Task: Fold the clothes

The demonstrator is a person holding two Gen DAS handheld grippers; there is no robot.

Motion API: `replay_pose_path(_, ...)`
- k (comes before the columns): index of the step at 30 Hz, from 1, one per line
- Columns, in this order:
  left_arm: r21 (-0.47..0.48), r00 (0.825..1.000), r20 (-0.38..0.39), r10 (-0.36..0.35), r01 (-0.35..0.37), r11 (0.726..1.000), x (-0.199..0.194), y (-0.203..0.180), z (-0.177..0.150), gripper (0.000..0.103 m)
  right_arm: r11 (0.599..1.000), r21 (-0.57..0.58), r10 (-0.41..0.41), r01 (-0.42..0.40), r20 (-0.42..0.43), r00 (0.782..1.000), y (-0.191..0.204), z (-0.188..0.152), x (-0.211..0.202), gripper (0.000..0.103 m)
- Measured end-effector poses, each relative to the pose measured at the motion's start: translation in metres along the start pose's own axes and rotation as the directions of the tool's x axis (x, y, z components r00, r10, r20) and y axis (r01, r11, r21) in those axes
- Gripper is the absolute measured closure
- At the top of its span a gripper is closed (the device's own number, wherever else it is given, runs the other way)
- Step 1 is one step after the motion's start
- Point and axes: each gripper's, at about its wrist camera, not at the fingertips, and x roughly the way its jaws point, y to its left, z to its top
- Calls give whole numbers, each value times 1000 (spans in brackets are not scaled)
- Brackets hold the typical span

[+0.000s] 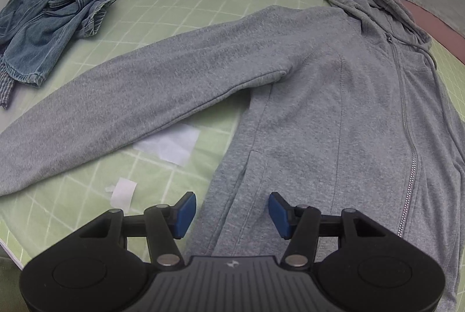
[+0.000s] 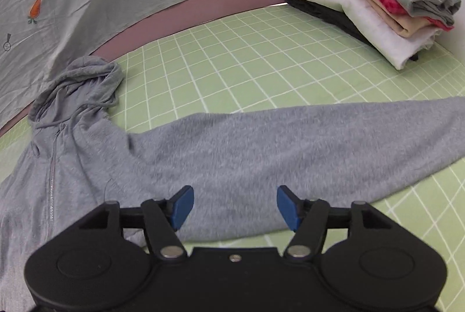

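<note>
The soft, floppy gray hoodie [image 1: 305, 85] lies flat under both claws, the left claw [image 1: 232, 214] and right claw [image 2: 234, 207] both apart and empty, so pinching a sleeve edge looks best.

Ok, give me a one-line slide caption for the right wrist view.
Open right gripper above the outstretched sleeve of a zipped grey hoodie on a green grid mat, folded stack behind.
</note>
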Motion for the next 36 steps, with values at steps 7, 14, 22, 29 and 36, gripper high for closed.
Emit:
replay_pose_path(7, -11, 1000, -11, 23, -23, 1000, 11, -15, 19, 46, 959, -266, 105, -102, -4, 994, 15, 42, 54, 29)
replay_pose_path(14, 32, 998, -31, 51, -50, 998, 24, -29, 35, 45, 918, -324, 225, -228, -49, 973, 31, 54, 80, 22)
replay_pose_path(22, 19, 998, -36, 42, -42, 999, 29, -30, 42, 44, 843, -489, 246, -224, -20, 969, 46, 58, 60, 98)
replay_pose_path(29, 8, 999, -29, 36, -36, 999, 31, -30, 44, 41, 897, -441, 84, -34, 93, 992, 32, 51, 57, 96)
replay_pose_path(36, -1, 999, -33, 36, -36, 999, 32, -29, 45, 38, 978, -167, -98, 124, 159, 982, -28, 38, 38, 36)
